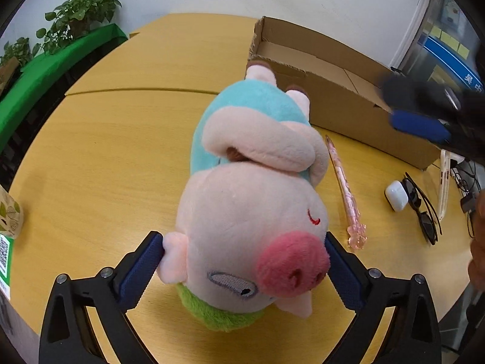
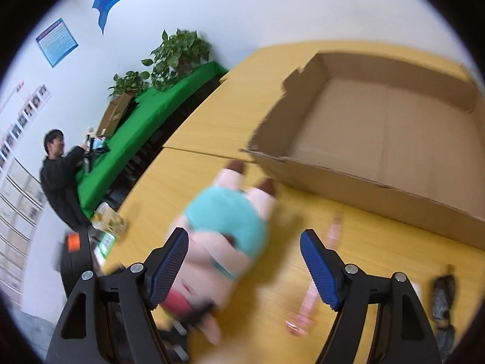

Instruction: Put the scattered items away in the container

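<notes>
left claw (image 1: pixel 244 268) of mine sits clenched on the head of the plush pig (image 1: pixel 251 182) lying on the yellow surface (image 1: pixel 106 151) just beside the cardboard box (image 1: pixel 348 103), pink pen (image 1: pixel 344 188) alongside, right claw (image 2: pixel 244 268) released above.

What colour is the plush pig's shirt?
Light teal, on the plush pig; the left wrist view shows it best, sharp and close.

Far beyond the claw and to its left, potted plants (image 1: pixel 75 12) stand on a green cloth (image 1: pixel 54 69). A poster (image 2: pixel 56 42) hangs on the wall above a seated person (image 2: pixel 59 179).
</notes>
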